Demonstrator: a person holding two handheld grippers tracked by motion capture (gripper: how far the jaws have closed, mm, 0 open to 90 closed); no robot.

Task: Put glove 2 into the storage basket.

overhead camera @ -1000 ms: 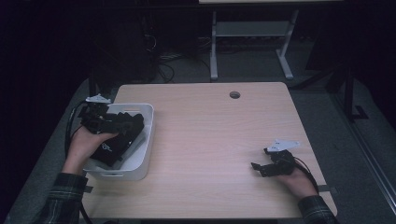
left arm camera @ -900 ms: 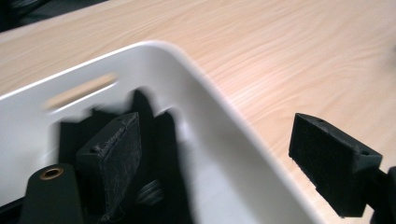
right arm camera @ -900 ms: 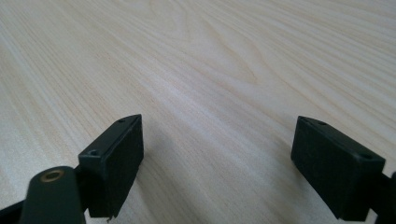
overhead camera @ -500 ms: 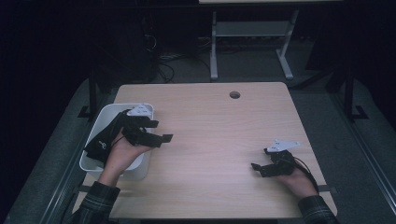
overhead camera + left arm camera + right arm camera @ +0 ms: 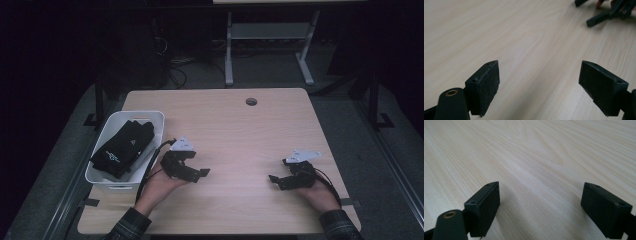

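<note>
A white bin (image 5: 102,176) stands at the table's left edge with folded black cloth (image 5: 122,148) in it. My left gripper (image 5: 197,176) rests low over the wood just right of the bin, open and empty; its own view shows both pads (image 5: 485,85) wide apart over bare wood (image 5: 499,30). My right gripper (image 5: 276,180) lies near the front right, open too, with nothing between its pads (image 5: 484,206). The left gripper view catches the right gripper (image 5: 609,12) at its top right corner.
The light wooden table (image 5: 240,135) has a round cable hole (image 5: 251,101) near its far edge. Behind it stand a white desk frame (image 5: 265,45) and loose cables (image 5: 175,62) on a dark floor.
My left hand has come out of the bin and moved right onto the table, leaving the black cloth in the bin. The right gripper has stayed put.
</note>
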